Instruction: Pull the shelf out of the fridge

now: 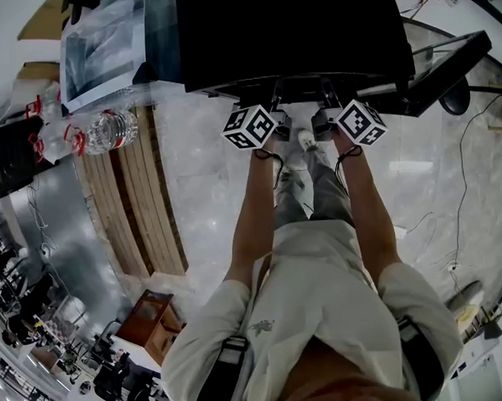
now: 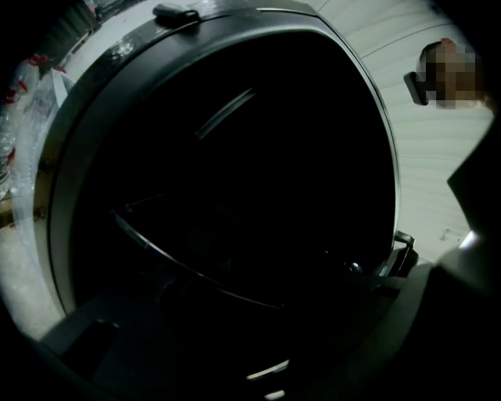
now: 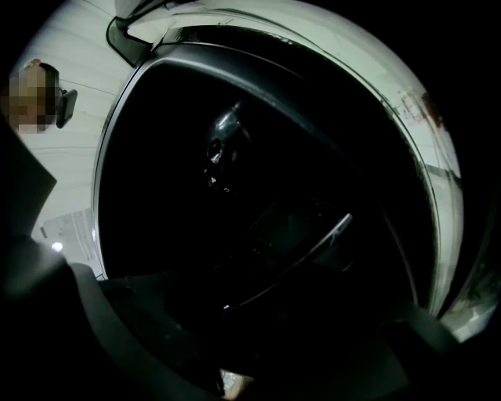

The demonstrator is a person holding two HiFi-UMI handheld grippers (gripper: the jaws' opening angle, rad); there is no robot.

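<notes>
1. Plainly, the shelf [image 2: 196, 270] lies inside the dark fridge [image 1: 295, 38], just ahead of both pairs of jaws, with its long front edge running crosswise to them.
2. The left gripper [image 1: 256, 123] and right gripper [image 1: 351, 122] sit side by side at the opening, equally near.
3. It is too dark to tell whether either pair of jaws grips that edge.
4. I'd judge the pull goes straight back.
</notes>
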